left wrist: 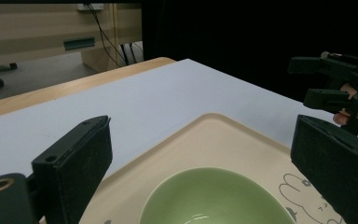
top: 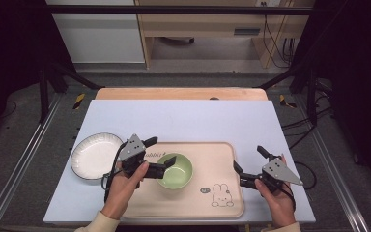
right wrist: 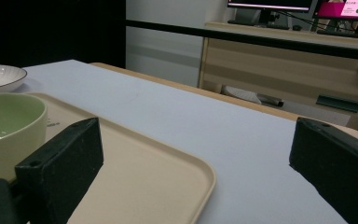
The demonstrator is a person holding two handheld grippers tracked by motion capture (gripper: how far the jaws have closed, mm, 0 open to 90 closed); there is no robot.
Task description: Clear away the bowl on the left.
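Observation:
A green bowl (top: 175, 171) sits in the middle of a beige tray (top: 217, 154) that bears a rabbit drawing. My left gripper (top: 160, 151) is open at the bowl's left rim, one jaw over the rim and the other farther back. From the left gripper view the bowl (left wrist: 214, 200) lies low between the wide-apart jaws of that gripper (left wrist: 205, 154). My right gripper (top: 249, 158) is open at the tray's right edge. In the right gripper view one jaw of this gripper (right wrist: 196, 158) hangs over the tray (right wrist: 144, 172) and the other over the mat, with the bowl (right wrist: 9, 121) far left.
A white plate (top: 95, 154) rests on the pale mat (top: 188, 121) left of the tray, also seen as the plate (right wrist: 0, 74). The mat behind the tray is bare up to the wooden table edge (top: 181, 93). Black frame bars stand at both sides.

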